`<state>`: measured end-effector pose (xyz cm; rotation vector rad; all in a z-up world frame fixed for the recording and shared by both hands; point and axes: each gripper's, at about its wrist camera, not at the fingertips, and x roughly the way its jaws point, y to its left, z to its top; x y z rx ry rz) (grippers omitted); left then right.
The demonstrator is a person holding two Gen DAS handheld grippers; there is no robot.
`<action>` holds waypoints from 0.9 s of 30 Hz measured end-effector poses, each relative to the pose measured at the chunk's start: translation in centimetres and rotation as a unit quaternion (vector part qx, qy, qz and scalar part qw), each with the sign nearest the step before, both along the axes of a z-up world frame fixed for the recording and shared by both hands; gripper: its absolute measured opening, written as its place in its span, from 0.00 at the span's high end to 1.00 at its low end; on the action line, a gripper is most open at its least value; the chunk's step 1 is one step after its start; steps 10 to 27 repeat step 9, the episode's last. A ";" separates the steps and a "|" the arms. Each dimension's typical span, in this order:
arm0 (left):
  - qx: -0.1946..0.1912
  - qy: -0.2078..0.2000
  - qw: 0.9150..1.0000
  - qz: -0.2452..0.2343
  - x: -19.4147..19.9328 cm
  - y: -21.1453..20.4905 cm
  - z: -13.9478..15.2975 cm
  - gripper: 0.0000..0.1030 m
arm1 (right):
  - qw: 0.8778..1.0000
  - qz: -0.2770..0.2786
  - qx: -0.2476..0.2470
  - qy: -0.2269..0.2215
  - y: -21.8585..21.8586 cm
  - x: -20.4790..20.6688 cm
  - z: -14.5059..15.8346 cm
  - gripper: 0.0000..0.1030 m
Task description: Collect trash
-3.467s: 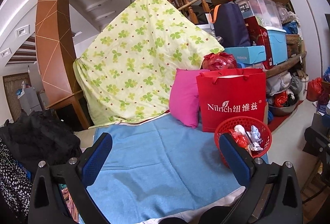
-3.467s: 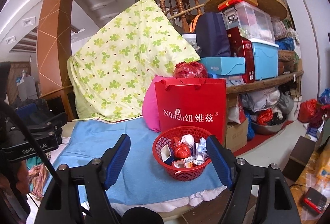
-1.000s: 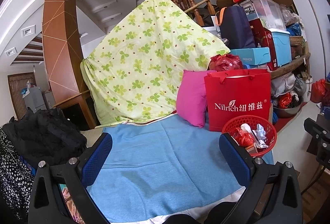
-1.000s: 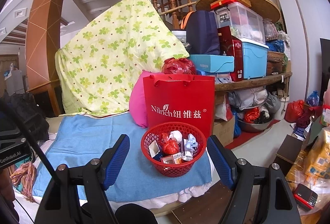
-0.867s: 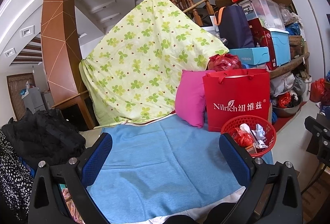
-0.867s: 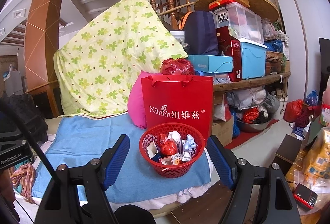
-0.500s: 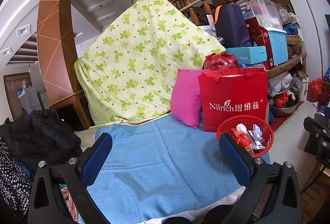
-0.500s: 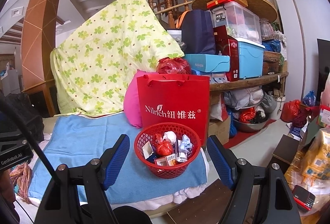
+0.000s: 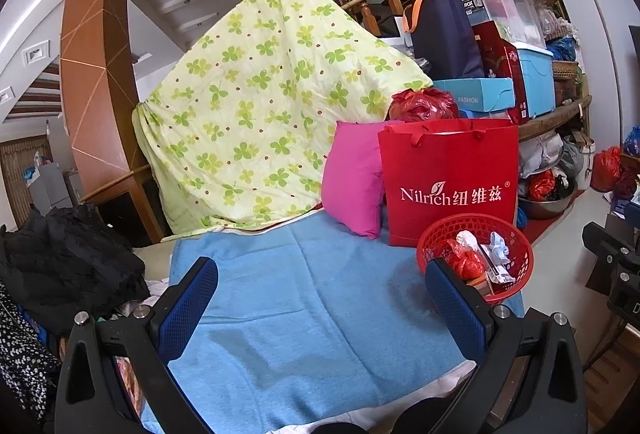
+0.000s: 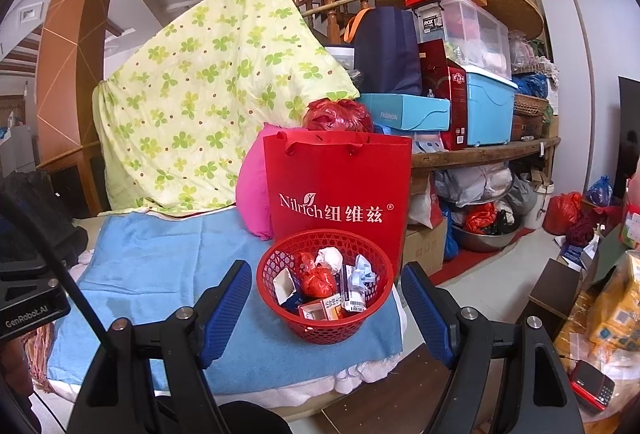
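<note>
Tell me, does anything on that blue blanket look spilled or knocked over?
Nothing stands out. The red basket sits upright near the blue blanket's corner, its trash inside, and the red bag stands upright behind it.

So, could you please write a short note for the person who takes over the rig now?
Left gripper: jaws open, empty, over the blue blanket.
Right gripper: jaws open, empty, either side of the red basket in its view, not gripping it.
Basket stands on the blanket's right end, before the red paper bag, filled with trash: crumpled paper, small boxes, red wrapper.
Done: trash is in the basket.
Left: no loose trash shows on the blanket.
</note>
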<state>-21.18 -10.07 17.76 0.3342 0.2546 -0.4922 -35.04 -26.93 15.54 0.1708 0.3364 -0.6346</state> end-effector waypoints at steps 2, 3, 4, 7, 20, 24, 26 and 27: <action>0.000 0.004 1.000 -0.001 0.7 -0.1 -0.3 0.00 | 1.000 -0.001 0.000 0.003 -0.1 0.8 -0.1 0.22; -0.002 0.009 1.000 -0.004 1.3 -0.1 -0.5 0.00 | 1.000 0.000 0.000 0.004 -0.2 1.1 -0.1 0.22; -0.007 0.012 1.000 -0.005 1.7 0.0 -0.7 0.00 | 1.000 0.002 -0.002 0.007 -0.2 1.7 -0.1 0.22; -0.023 0.032 0.999 -0.003 4.0 0.8 -1.4 0.00 | 1.000 0.016 -0.013 0.015 0.2 4.0 -0.3 0.22; -0.034 0.056 0.998 -0.001 6.9 2.2 -2.7 0.00 | 0.999 0.032 -0.013 0.018 0.3 6.0 -0.7 0.22; -0.034 0.056 0.998 -0.001 6.9 2.2 -2.7 0.00 | 0.999 0.032 -0.013 0.018 0.3 6.0 -0.7 0.22; -0.034 0.056 0.998 -0.001 6.9 2.2 -2.7 0.00 | 0.999 0.032 -0.013 0.018 0.3 6.0 -0.7 0.22; -0.034 0.056 0.998 -0.001 6.9 2.2 -2.7 0.00 | 0.999 0.032 -0.013 0.018 0.3 6.0 -0.7 0.22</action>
